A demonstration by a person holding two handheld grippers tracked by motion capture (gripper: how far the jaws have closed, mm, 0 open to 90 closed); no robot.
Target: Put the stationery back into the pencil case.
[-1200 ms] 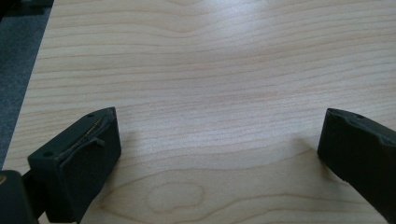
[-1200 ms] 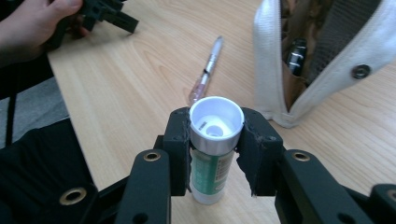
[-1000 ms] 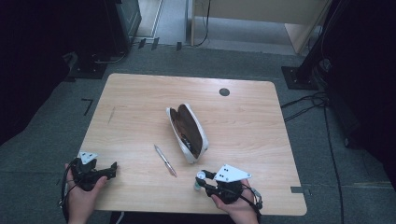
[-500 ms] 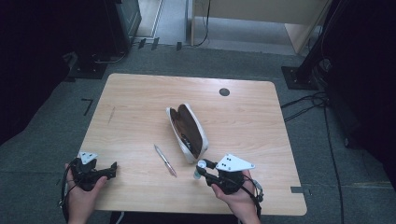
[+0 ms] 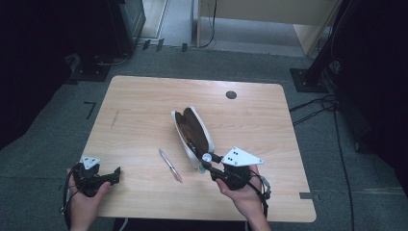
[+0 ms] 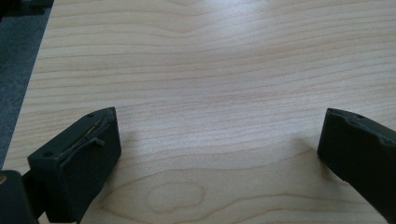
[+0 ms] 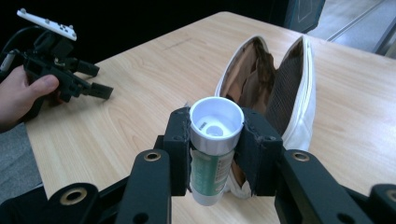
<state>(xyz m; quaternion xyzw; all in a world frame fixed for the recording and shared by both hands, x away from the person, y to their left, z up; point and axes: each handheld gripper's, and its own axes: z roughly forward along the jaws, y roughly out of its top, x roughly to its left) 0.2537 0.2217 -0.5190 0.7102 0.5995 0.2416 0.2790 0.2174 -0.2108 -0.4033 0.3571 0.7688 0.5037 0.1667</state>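
Nearest the person, the right gripper (image 7: 215,154) is being held just above the table (image 5: 144,96), and its jaws are being pressed tight on a little glue stick (image 7: 214,147) with a white cap. The stick is being carried upright between the black pads. A second ago this gripper was being held lower and closer to the table's near edge; now it is being lifted and brought up to the near end of the pencil case (image 5: 192,132). So the stick is being taken off the table, and it is likely being moved toward the open case.

The left gripper (image 5: 98,177) is being kept still at the near left corner, as before. Its jaws are being held wide apart, and nothing is being held between them; bare wood is seen there.

A little farther in, a pen (image 5: 170,165) is being left flat on the wood, just to the left of the case.

Past that, the white case is being kept wide open, with its brown inside showing. A dark round hole (image 5: 231,95) is seen near the far edge.
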